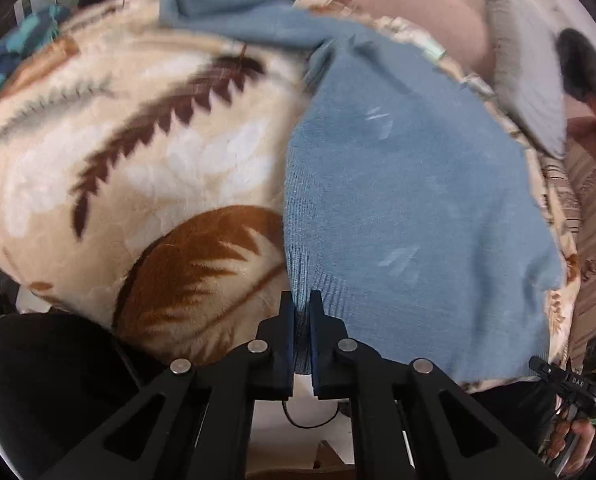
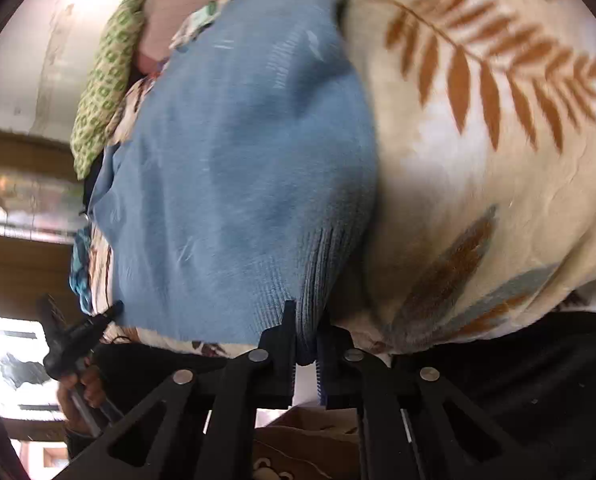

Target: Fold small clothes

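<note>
A small blue knit sweater (image 1: pixel 397 184) lies spread on a cream blanket with brown leaf prints (image 1: pixel 146 152). One sleeve (image 1: pixel 234 20) stretches away to the far left. My left gripper (image 1: pixel 301 312) is shut on the ribbed hem at the sweater's near left corner. In the right wrist view the sweater (image 2: pixel 242 168) lies on the same blanket (image 2: pixel 477 184), and my right gripper (image 2: pixel 307 324) is shut on the ribbed hem at the other near corner. The left gripper and the hand holding it show at the lower left of the right wrist view (image 2: pixel 70 340).
A grey cushion (image 1: pixel 525 80) and a pink pillow (image 1: pixel 421 12) lie past the sweater at the far right. A green patterned cloth (image 2: pixel 106 88) lies at the blanket's edge. A cardboard box (image 2: pixel 305 440) sits below the bed edge. A striped rug (image 1: pixel 593 208) covers the floor.
</note>
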The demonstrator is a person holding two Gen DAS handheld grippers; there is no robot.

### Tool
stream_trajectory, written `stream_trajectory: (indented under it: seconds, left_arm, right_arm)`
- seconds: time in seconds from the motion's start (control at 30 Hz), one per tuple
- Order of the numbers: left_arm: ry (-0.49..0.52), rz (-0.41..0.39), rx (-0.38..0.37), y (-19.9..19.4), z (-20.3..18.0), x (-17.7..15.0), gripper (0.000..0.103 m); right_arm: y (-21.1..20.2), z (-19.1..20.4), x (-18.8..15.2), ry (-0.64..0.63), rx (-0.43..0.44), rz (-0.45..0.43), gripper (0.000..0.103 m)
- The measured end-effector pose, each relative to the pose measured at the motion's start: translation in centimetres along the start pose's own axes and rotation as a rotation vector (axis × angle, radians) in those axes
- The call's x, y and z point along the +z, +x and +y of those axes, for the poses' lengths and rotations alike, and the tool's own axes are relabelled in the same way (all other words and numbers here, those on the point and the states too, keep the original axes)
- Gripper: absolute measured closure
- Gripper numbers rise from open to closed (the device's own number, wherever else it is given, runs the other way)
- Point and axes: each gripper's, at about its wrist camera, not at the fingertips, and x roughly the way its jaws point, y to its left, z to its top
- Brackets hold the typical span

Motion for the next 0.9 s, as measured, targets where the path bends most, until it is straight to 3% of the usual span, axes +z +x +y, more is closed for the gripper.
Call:
stream_trajectory:
  seconds: [0.1,0.17,0.23,0.3,0.37,0.4,0.43,0.47,0.53,0.57,0.6,0.63,0.7,0.77,0.8,0.83,0.87,0.9]
  left_arm:
    - [0.030,-0.080,-0.039,-5.8,-1.2,-2.5,0.098]
    - [0.051,-0.082,-0.026,-8.1,-1.2,-4.7,0.098]
    - [0.031,-0.025,0.012,-7.0,-0.1,-5.7,0.097]
    - [-0.005,0.106,0.048,-3.9,1.3,-6.0,0.096]
    - [-0.067,0.166,0.045,-2.9,2.5,-6.4,0.083]
    - [-0.076,0.145,0.028,-3.4,2.9,-6.0,0.078]
    - [-0.078,0.106,0.019,-4.2,2.9,-5.4,0.066]
    - [-0.082,0.074,0.011,-4.9,3.0,-4.8,0.053]
    - [-0.095,-0.028,-0.016,-6.6,3.3,-2.6,0.038]
    - [-0.101,-0.077,-0.023,-7.1,3.6,-1.0,0.037]
    - [-0.116,-0.117,-0.040,-7.5,3.9,0.7,0.037]
    - [-0.133,-0.157,-0.067,-7.6,4.1,2.5,0.037]
    - [-0.216,-0.242,-0.130,-7.3,5.4,6.4,0.037]
    - [-0.340,-0.320,-0.199,-6.2,8.0,11.1,0.037]
    - [-0.375,-0.326,-0.187,-5.6,8.8,12.7,0.037]
    - [-0.427,-0.330,-0.110,-4.8,10.3,15.1,0.037]
    - [-0.416,-0.330,-0.028,-4.2,10.9,17.2,0.039]
    - [-0.341,-0.329,0.079,-3.7,10.7,19.5,0.039]
  right_arm:
    - [-3.4,2.2,-1.3,-0.084,-0.023,-0.015,0.096]
    - [-6.4,2.8,-2.6,-0.132,-0.027,-0.005,0.096]
    - [-7.2,2.3,-4.4,-0.137,-0.007,0.078,0.096]
    - [-6.6,0.7,-5.1,-0.081,-0.066,0.098,0.092]
    - [-4.6,-0.7,-5.4,-0.049,-0.133,0.181,0.080]
    - [-4.1,-0.7,-5.3,-0.053,-0.174,0.206,0.064]
    - [-4.6,-0.3,-5.0,-0.077,-0.197,0.174,0.049]
    - [-5.5,0.4,-4.5,-0.101,-0.217,0.130,0.047]
    - [-8.4,2.3,-2.6,-0.130,-0.207,-0.015,0.046]
    - [-9.4,3.2,-1.8,-0.135,-0.166,-0.069,0.044]
    - [-10.2,4.5,-0.7,-0.142,-0.094,-0.118,0.035]
    - [-10.2,5.8,0.5,-0.160,-0.017,-0.132,0.025]
    - [-8.5,7.2,2.5,-0.207,0.096,-0.106,0.022]
    - [-3.7,6.8,4.9,-0.205,0.094,-0.025,0.021]
    - [-0.2,5.3,6.0,-0.137,0.002,0.076,0.021]
    - [2.1,4.1,6.5,-0.076,-0.085,0.159,0.028]
    - [2.3,4.4,7.0,-0.082,-0.112,0.136,0.028]
    - [1.5,6.0,7.4,-0.144,-0.120,0.125,0.028]
